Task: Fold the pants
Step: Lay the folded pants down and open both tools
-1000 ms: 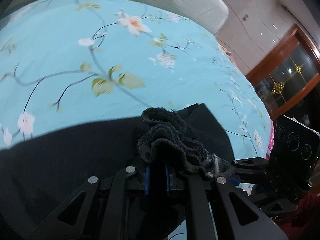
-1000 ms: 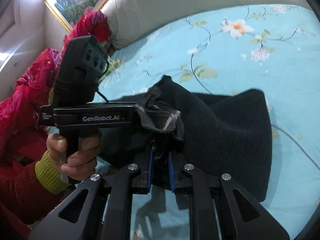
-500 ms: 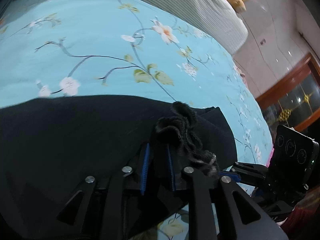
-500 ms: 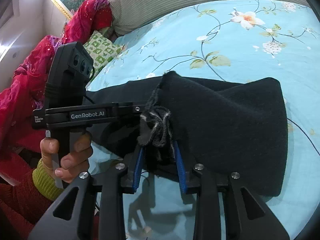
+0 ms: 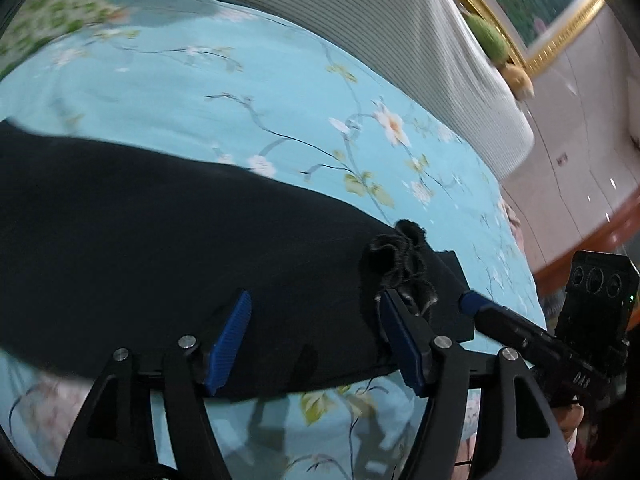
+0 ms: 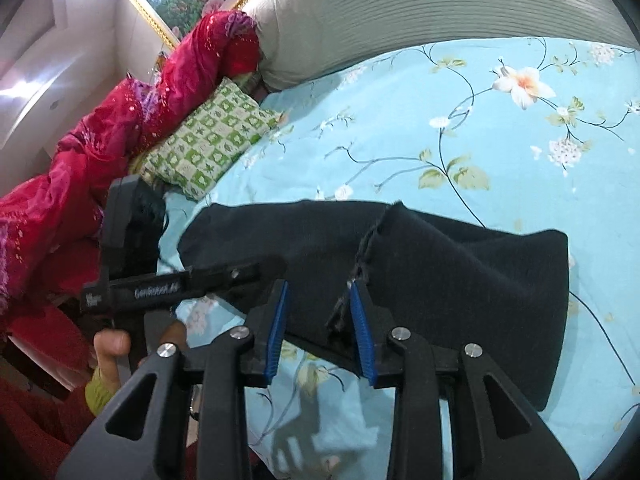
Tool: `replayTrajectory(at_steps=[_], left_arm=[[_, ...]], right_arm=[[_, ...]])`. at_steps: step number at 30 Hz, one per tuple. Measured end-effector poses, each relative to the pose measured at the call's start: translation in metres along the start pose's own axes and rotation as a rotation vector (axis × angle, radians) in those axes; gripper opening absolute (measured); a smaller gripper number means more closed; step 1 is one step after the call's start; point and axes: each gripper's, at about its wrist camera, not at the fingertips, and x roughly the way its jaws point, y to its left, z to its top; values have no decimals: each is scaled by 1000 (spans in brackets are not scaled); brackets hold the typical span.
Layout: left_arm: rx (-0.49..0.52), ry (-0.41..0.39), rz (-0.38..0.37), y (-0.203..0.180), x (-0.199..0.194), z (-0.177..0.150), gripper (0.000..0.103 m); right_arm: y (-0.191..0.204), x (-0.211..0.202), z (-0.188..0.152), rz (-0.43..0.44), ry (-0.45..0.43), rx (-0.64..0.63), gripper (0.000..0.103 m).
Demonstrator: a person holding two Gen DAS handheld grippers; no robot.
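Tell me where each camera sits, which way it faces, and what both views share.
Left wrist: on the left gripper, looking along its open jaws over the black pants toward the grey headboard; the right gripper shows at right.
Right wrist: on the right gripper, jaws open, facing the pants, green pillow and red quilt; the left gripper and hand show at left.
Shared: pants, blue floral sheet, headboard.

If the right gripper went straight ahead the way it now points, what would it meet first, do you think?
Most likely the black pants: the right gripper is open, with the fabric lying between and just ahead of its fingers on the floral bedsheet. Depth is hard to judge here.
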Motion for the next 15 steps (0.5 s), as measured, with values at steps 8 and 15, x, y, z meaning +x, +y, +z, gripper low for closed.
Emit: replayTrajectory(at_steps=[8,15], left_arm=[[-176,-109,62,50,-59,-26,67],[-263,-161,151,85,-85,-36,67]], right_arm=[[20,22,9,65,42,-59,39],[43,50,17,118,78,-120,43]])
